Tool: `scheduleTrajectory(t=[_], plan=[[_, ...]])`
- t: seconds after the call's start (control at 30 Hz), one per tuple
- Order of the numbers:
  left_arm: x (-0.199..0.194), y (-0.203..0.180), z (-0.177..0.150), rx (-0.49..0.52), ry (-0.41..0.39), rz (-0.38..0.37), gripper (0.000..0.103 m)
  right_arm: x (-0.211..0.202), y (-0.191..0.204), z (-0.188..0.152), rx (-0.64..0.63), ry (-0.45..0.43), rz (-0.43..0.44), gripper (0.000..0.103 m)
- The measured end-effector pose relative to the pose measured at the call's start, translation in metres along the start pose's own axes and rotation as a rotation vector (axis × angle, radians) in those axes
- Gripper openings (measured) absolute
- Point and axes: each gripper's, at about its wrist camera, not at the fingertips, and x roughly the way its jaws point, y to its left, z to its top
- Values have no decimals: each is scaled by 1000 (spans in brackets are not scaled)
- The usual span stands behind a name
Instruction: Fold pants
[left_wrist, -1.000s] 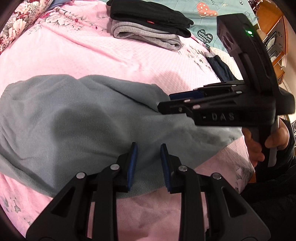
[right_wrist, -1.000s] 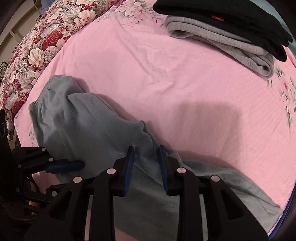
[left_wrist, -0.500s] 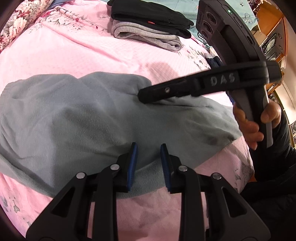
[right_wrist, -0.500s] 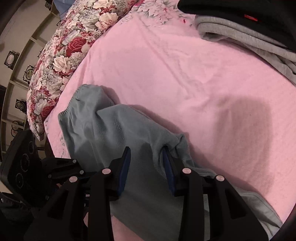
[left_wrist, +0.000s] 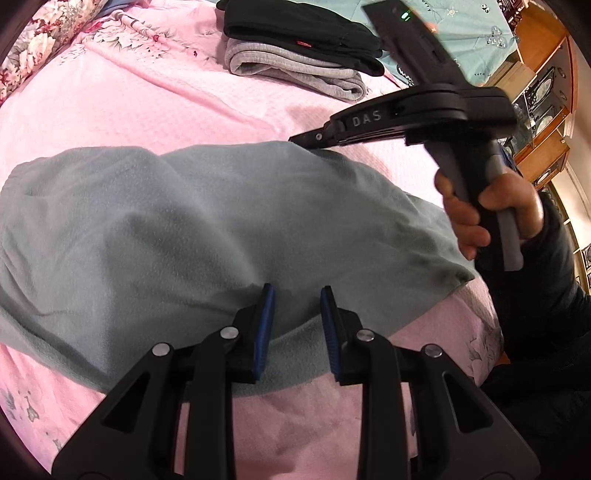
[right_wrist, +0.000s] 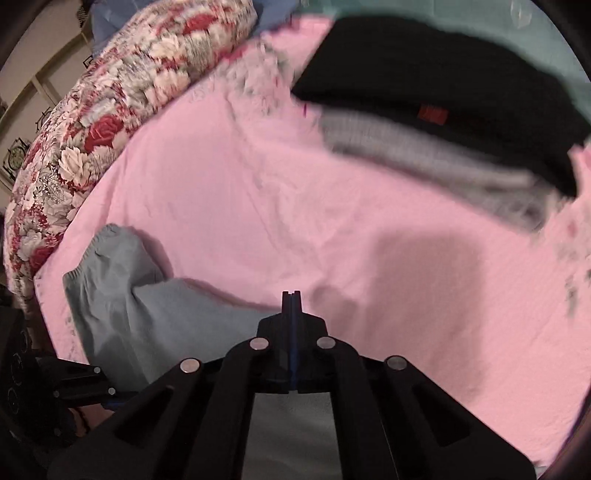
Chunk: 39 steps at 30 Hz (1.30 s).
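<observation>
Snapped shut now, the right hand-held gripper (right_wrist: 291, 295) that stood parted a moment ago, pinching the far edge of the grey-blue fleece pants (left_wrist: 192, 229) rumpled on the pink bedspread (right_wrist: 295, 192). Left hand-held gripper (left_wrist: 293, 306) straddles the near hem, slightly open. Probably lift and straighten next. Folded clothes (left_wrist: 295, 48) wait beyond; wooden shelving (left_wrist: 543, 96) stands right.

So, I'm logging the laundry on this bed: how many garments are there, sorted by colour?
Blue-grey pants, spread on the pink bedspread: 1
Black folded garment, top of the stack: 1
Grey folded garment, under the black one: 1
Total: 3
A dark item at the bed's right edge is mostly hidden, so it is not counted.
</observation>
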Motion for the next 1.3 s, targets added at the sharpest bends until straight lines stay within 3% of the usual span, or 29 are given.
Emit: scheduleTrajectory(t=[0.1,0.2,0.23,0.4,0.6,0.77,1.0,1.1,1.3], plan=[[0,-1,1,3,-1,3,26,10,-17,4,75,45,45,1],[0,0,1,3,-3,2,26,5,-24,10,117,26,80,26],[0,0,1,2,-3,1,26,4,-24,13,120,17,80,27],[-2,2,0,1,-5,-11,26,17,-10,16,98,74,73,28],[-3,6,-1,1,-12,-40,26,1,14,-20,9,60,-17,29],[-2,6,-1,3,-13,-45,26,-5,29,-42,-31,35,-50,29],[-2,6,-1,0,-15,-44,26,3,37,-45,-46,29,-53,30],[-3,5,-1,3,-14,-44,26,3,47,-48,-106,-8,-51,11],[-2,5,-1,0,-11,-39,26,-25,18,-9,-13,-137,-53,5]])
